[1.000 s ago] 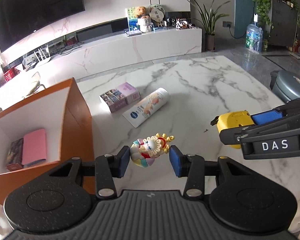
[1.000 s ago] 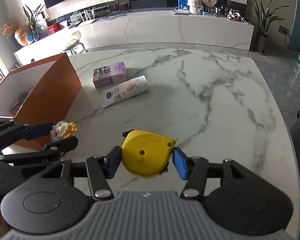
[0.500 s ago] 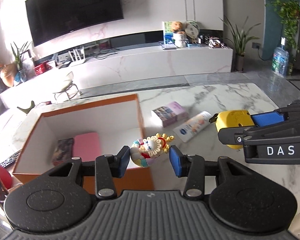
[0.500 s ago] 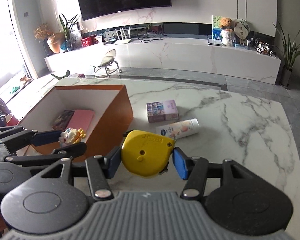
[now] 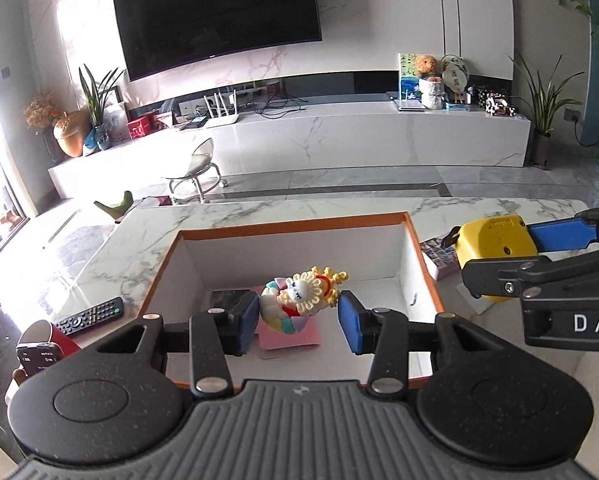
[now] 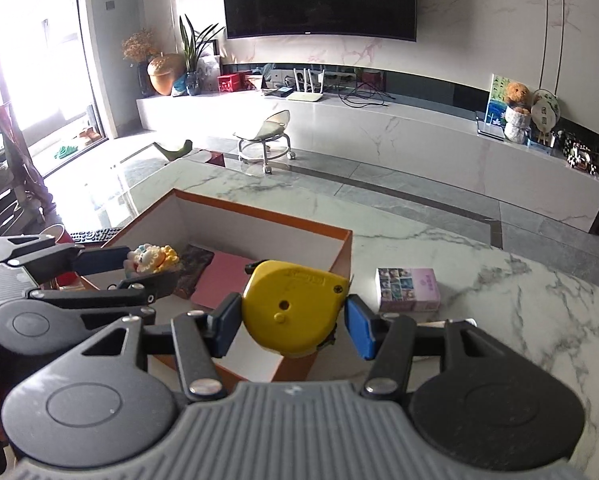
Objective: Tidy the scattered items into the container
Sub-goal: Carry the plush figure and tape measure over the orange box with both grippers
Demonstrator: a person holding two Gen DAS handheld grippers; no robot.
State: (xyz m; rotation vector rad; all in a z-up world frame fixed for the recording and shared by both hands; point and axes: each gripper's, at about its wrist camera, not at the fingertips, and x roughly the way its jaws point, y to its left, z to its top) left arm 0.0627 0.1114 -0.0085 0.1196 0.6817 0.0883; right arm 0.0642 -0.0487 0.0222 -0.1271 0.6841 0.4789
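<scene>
A: Between the left gripper [image 5: 298, 318] pads: small figurine [image 5: 303, 294], clamped, hanging over the orange box [image 5: 291, 222] interior, above the pink card [image 6: 223, 280] on its floor.

B: Right gripper [image 6: 291, 322]?

A: Closed on the yellow tape measure [image 6: 295, 306], over the box's near right corner, not fully past the rim.

B: Outside the box?

A: Purple carton [image 6: 409, 290] on the marble table [image 6: 499, 280], beside the right wall.

B: Advice?

A: Lower the figurine before letting go; bring the tape measure inside the rim, clear of the other gripper.
</scene>
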